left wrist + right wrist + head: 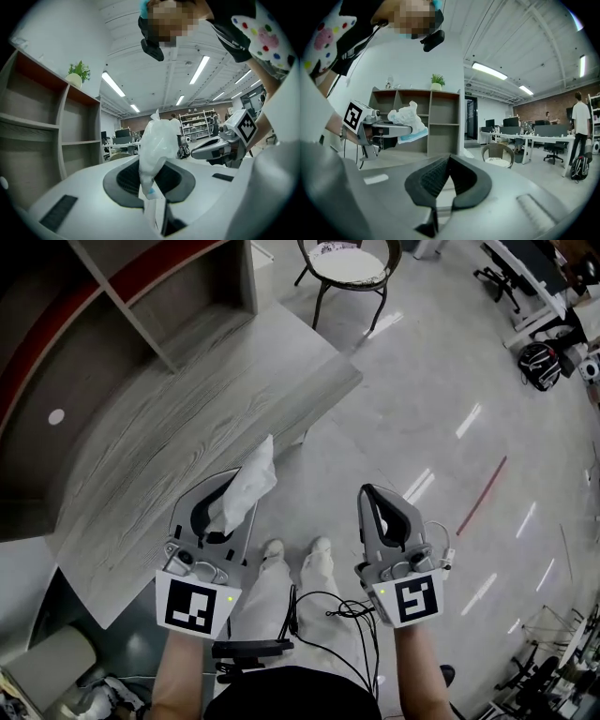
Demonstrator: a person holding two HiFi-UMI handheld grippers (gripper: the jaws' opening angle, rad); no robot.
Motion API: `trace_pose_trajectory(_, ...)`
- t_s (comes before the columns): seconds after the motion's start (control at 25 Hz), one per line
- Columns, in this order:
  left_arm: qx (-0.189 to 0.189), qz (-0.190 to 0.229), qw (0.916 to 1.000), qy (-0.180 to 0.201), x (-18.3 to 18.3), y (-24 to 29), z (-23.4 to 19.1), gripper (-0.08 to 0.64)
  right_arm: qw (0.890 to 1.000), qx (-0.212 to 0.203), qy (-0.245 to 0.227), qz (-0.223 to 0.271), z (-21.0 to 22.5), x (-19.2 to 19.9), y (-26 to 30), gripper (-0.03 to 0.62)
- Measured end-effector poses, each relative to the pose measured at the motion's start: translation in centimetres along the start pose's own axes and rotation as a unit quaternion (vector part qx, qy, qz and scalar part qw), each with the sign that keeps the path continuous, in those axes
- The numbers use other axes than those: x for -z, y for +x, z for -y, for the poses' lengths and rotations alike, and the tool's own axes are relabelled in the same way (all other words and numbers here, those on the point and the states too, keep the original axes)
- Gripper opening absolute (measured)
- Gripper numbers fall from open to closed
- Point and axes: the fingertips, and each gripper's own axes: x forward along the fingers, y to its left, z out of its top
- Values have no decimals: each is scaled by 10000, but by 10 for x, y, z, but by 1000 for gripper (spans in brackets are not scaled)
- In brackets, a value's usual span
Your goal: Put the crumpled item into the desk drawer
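i am holding the crumpled item [247, 484] in my left claw [223, 512], its jaws part closed and pinching the white, bag-like wad at its lower end, with the rest sticking out past the tips. in the left gripper view the crumpled item [157, 145] is standing between the dark pads of the left claw [154, 185] with a bit of blue showing at its bottom edge. in the head view it is sitting right at the near right edge of the grey wood-grain bench [187, 418], which is running off to the far left toward an open shelf unit [141, 296]. my right claw [382, 514] is hanging over the bare floor [441, 399] to the right, well apart from the bench, and the right gripper view is showing the right claw [444, 183] pressed together on nothing. that same view is catching the left claw [393, 130] at its left side, carrying the crumpled item [408, 119] in front of the shelf unit [426, 122]. a round chair [349, 268] is standing at the far side of the floor.
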Motion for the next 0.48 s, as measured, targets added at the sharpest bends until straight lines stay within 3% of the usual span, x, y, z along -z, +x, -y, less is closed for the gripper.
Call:
trace_pose_trajectory(0.28, -1, -278, 9996, 25, 51, 28, 21, 54, 9981, -597, 7, -161, 16, 53, 18, 9)
trace_pose_trajectory(0.48, -52, -452, 9990, -26, 83, 35, 39, 54, 9944, -926, 483, -167, 22, 93, 29, 9)
